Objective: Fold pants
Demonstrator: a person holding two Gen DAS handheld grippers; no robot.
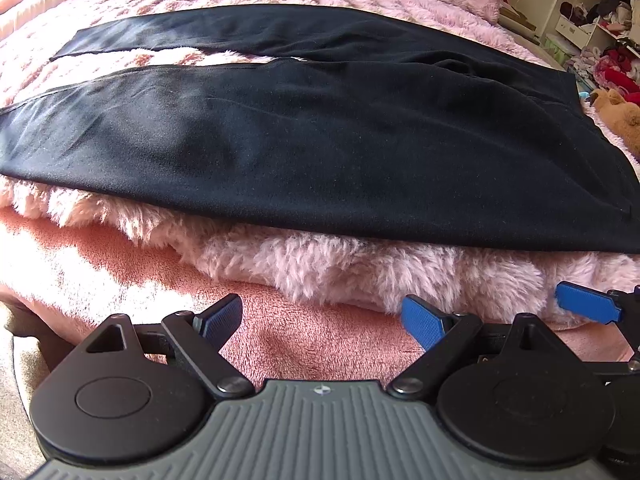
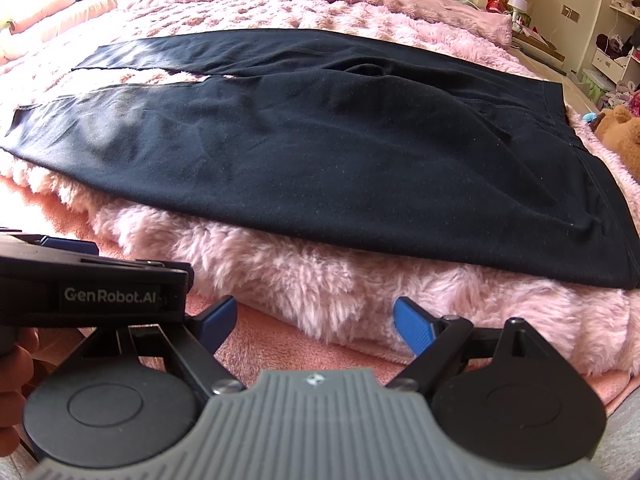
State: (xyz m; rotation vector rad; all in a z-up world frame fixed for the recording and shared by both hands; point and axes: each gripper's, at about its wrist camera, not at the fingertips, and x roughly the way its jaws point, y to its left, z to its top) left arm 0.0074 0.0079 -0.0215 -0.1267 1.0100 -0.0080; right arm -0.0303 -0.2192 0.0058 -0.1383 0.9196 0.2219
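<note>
A bed under a fluffy pink blanket (image 1: 360, 276) fills both views, with cluttered shelves (image 1: 600, 20) at the far right. One pair of black pants (image 1: 320, 140) lies flat across the blanket, two legs running left, waistband right. The left gripper (image 1: 322, 320) hovers low before the near edge, jaws wide and empty. The right gripper (image 2: 314, 322), just beside it, is equally wide and empty. A brown plush toy (image 2: 620, 136) sits right.
</note>
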